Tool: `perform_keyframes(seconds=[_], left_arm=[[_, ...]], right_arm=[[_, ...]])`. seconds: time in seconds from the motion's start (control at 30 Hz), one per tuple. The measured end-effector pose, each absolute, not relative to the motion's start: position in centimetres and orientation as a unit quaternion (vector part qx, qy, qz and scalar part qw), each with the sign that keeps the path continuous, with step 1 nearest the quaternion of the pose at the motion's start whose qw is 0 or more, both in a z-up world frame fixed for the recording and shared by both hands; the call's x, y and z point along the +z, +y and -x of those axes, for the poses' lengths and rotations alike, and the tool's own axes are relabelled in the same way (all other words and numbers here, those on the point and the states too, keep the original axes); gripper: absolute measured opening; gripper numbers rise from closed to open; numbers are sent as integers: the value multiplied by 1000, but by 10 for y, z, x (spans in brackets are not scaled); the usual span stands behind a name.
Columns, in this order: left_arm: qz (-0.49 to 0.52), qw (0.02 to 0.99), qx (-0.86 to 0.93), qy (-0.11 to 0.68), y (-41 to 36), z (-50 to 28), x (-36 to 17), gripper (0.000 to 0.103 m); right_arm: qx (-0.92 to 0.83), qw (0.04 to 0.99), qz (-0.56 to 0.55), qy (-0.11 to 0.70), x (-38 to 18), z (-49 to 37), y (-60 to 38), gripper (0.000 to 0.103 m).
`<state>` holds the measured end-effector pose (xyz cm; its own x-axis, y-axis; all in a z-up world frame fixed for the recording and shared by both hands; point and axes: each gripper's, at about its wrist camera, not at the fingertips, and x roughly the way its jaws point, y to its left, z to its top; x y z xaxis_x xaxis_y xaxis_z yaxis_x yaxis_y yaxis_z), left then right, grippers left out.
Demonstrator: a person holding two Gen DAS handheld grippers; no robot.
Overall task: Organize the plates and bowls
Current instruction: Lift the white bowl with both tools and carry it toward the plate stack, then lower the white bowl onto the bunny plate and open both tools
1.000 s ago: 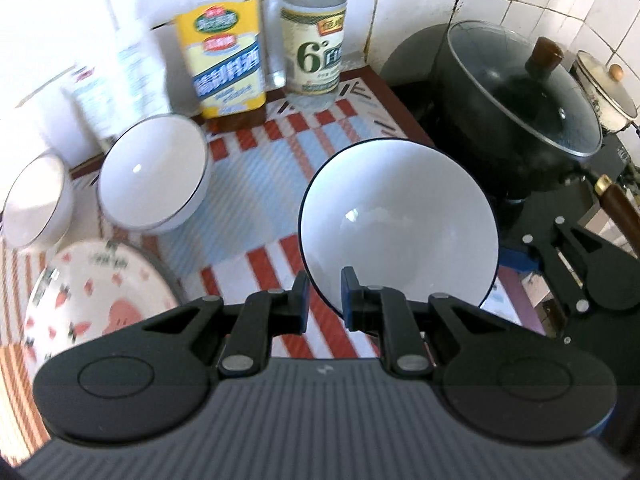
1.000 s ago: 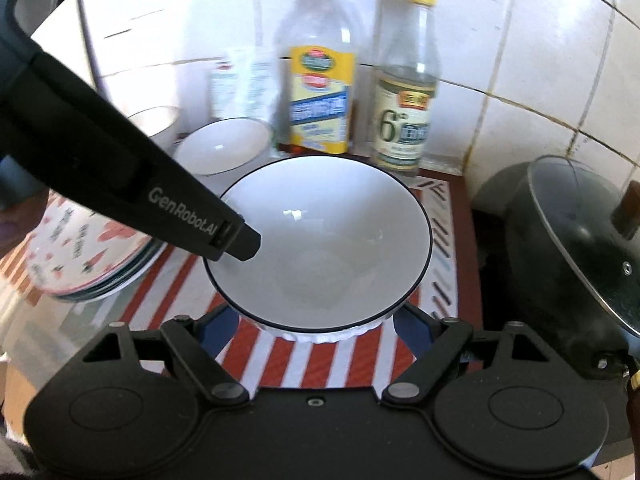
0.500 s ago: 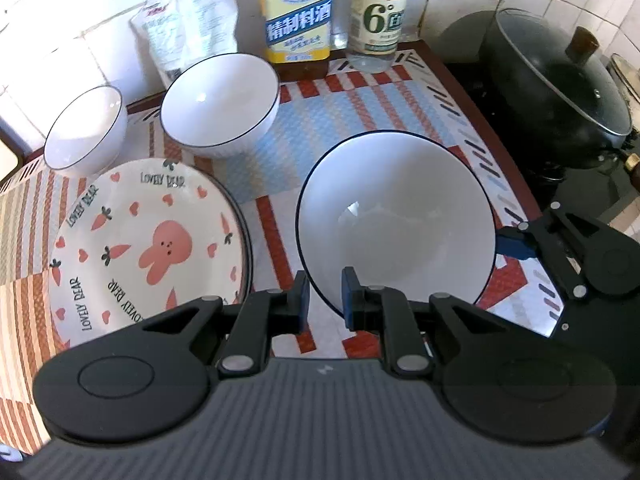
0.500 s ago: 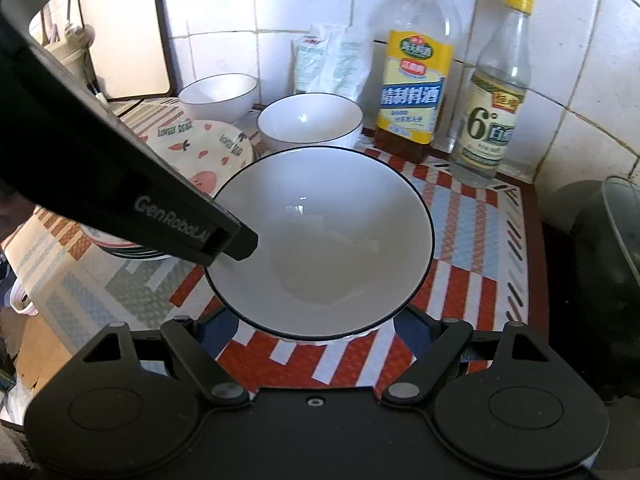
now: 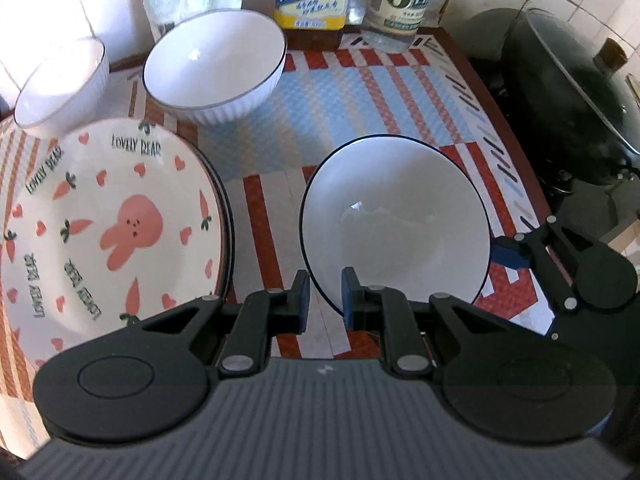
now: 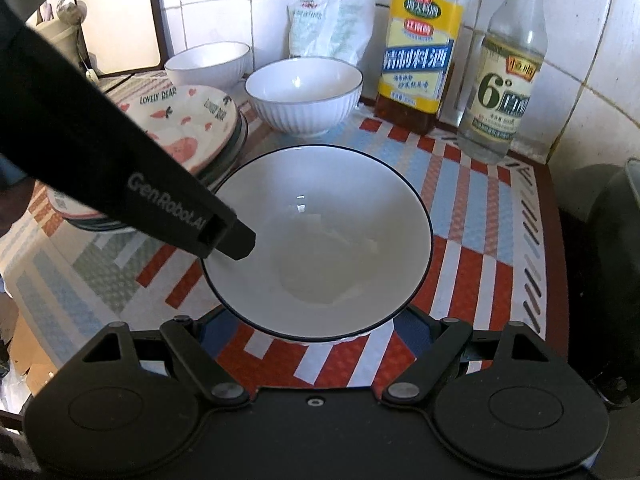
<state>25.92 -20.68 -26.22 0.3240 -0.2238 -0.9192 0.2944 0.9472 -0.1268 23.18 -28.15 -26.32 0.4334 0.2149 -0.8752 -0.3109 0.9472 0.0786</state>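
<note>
Two grips on black-rimmed bowl [image 5: 394, 216]: my left fingers [image 5: 323, 294] pinch rim, right fingers [image 6: 316, 330] splayed wide, cradling underside. Rim pinch slipping tips bowl onto rabbit plate [image 5: 108, 224].

Left tool [image 5: 323, 295] pinched narrow, right tool [image 6: 316, 332] spread wide, both angled downward

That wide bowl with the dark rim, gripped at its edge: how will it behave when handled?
The wide bowl looks like glazed ceramic: probably rigid, fragile and slippery. The left gripper pinches only its rim, so it may pivot or slip. The right gripper brackets its far side with jaws wide, likely steadying it.
</note>
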Motion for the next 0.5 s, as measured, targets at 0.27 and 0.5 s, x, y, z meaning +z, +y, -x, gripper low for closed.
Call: perform_keyframes(seconds=[0.27,0.5], left_arm=[[-25,811,-152,564,-203,-262,-264,15],[-44,806,-143,573,-212,-257,-258,17]], right_arm=[[153,845,48,510,-264,-231,-279,87],[141,840,42,523,-253,-215,-276,87]])
